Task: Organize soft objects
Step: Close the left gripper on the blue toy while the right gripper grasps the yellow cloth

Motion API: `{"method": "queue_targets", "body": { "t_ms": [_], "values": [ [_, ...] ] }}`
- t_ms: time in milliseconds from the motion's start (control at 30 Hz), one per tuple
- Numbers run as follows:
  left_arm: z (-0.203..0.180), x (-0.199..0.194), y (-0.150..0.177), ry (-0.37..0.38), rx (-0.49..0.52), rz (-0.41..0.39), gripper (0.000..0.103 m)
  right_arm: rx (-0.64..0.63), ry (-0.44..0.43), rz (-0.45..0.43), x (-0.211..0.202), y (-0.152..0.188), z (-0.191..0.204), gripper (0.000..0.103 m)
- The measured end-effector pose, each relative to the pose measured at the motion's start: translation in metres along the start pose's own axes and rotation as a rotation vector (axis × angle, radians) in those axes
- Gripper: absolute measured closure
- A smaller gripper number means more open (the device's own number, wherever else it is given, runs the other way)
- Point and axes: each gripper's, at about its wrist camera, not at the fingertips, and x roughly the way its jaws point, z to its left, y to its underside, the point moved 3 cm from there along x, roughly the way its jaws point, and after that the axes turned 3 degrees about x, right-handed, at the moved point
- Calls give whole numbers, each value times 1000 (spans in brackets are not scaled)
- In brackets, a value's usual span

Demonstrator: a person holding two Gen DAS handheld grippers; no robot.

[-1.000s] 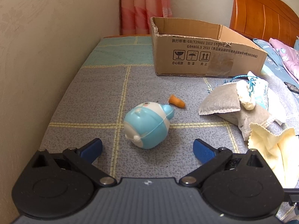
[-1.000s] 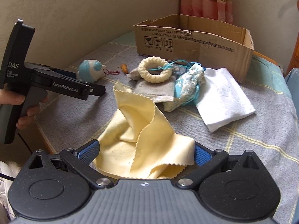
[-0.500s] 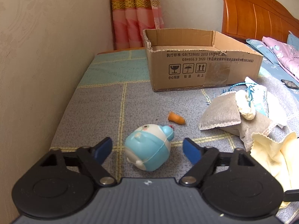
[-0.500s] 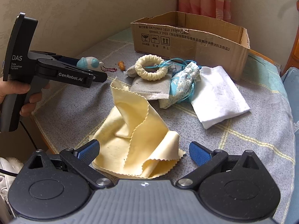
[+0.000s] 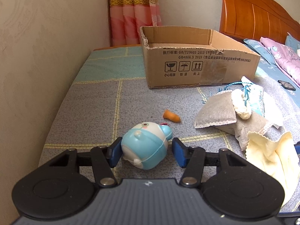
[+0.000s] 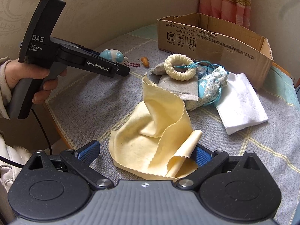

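Now your left gripper sits low on the bed cover with its blue pads on either side of the blue-and-white toy. The left pad touches the toy's side; the right pad stands just off it, so the tongs are apart, not yet clamped. The toy lies tilted on the grey checked cover, with a small orange piece a little beyond it and the cardboard box farther back.

Your right gripper is spread wide over the near edge of the yellow cloth, which lies crumpled with one corner peaked up. A curled flap covers part of the right pad; the left pad is clear of the cloth. Beyond it lie a grey pouch with a cream ring on top, a blue drawstring bag and a white cloth, all in front of the box.
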Motion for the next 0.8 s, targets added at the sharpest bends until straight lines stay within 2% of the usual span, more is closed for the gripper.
{"method": "queue_targets", "body": {
  "t_ms": [67, 167, 233, 300, 433, 533, 600, 700, 800],
  "values": [
    [0, 0, 0, 2, -1, 2, 47, -34, 51, -2, 5, -2, 3, 0],
    [-2, -2, -2, 8, 0, -6, 47, -16, 77, -8, 4, -4, -3, 3],
    [-3, -3, -4, 11, 1, -11, 47, 10, 79, -13, 1, -5, -8, 11],
    [-4, -4, -5, 15, 3, -17, 47, 33, 84, -18, -2, -6, -12, 28],
    [-6, -4, -6, 19, 11, -16, 48, 21, 92, -26, -6, -7, -9, 41],
    [-5, -3, -4, 13, 13, -11, 48, 1, 91, -38, -10, -6, -4, 55],
    [-4, -2, -4, 7, 18, -11, 48, 7, 82, -37, -11, -7, -4, 73],
    [-1, -1, -4, 6, 17, -9, 49, 1, 92, -39, -10, -8, -4, 80],
    [0, -2, -6, 17, 10, -9, 57, 7, 104, -45, -12, -8, -5, 88]
  ]
}}
